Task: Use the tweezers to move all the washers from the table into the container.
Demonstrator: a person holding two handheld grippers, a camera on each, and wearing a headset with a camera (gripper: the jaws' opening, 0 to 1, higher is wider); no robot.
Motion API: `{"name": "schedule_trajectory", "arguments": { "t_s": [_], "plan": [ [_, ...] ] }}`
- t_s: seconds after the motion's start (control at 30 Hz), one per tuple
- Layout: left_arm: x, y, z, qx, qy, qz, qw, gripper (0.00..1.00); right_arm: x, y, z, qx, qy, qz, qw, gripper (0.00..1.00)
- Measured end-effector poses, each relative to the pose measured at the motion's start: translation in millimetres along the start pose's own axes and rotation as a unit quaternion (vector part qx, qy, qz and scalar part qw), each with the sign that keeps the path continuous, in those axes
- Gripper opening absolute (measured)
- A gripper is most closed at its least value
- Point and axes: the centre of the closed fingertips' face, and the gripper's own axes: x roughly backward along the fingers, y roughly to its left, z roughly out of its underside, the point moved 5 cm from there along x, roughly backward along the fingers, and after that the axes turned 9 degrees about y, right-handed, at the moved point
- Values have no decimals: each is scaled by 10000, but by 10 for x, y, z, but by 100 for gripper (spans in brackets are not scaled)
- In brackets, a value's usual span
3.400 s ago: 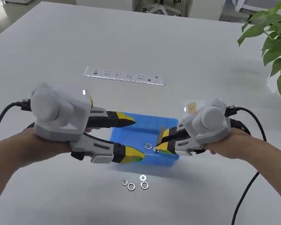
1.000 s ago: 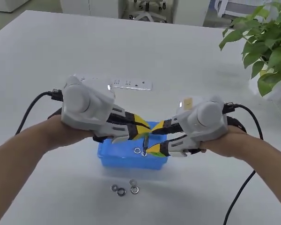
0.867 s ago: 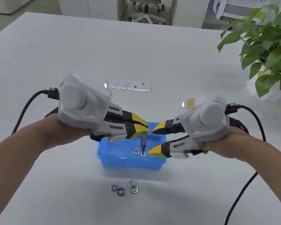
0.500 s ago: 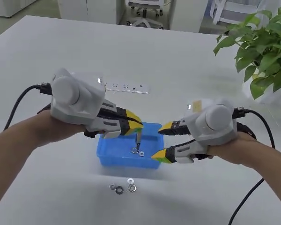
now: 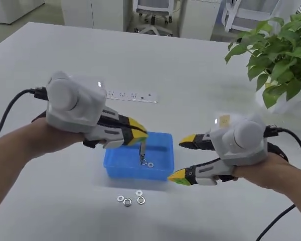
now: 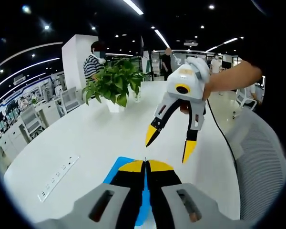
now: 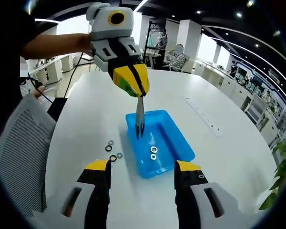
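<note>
The left gripper (image 5: 140, 136) is clamped on the top of the tweezers (image 5: 142, 153), which hang tips-down above the middle of the blue container (image 5: 115, 165). Seen from the right gripper view, the tips look bare. The right gripper (image 5: 178, 159) holds nothing, its jaws spread wide just off the container's right end.

Two washers (image 5: 150, 164) lie inside the container. Four more washers (image 5: 130, 199) sit bunched on the table (image 5: 65, 201) just in front of the container's near wall.

The likely trouble is the grip: held only by their top end, the tweezers could swing or slide between the jaws when the tips press down. Because the four washers are bunched and lie flat, a tip may skid and scatter them away from the container. A weakly pinched washer could also fall before it clears the near wall. The spread right jaws could nudge the container.
</note>
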Motion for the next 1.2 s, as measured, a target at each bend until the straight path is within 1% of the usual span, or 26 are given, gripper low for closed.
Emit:
{"name": "schedule_trajectory", "arguments": {
  "t_s": [0.27,0.53,0.63,0.77,1.0,1.1,1.2],
  "plan": [
    [55,-88,21,29,30,38,10000,5,49,66,31,-100,-66,37,9999,62],
    [66,-212,57,60,34,114,9999,5,46,177,86,-267,-158,-33,9995,69],
    [51,-277,76,58,36,176,9998,5,45,213,111,-336,-212,-49,9992,73],
    [21,-332,97,60,3,252,9997,5,36,275,151,-326,-197,-118,9992,77],
    [-40,-407,119,38,-26,343,9994,5,21,329,177,-393,-222,-127,9989,87],
    [-69,-433,148,23,12,353,9994,5,7,353,187,-418,-214,-148,9988,90],
    [-81,-463,171,28,2,378,9993,5,-8,380,202,-433,-197,-185,9987,94]
  ]
}}
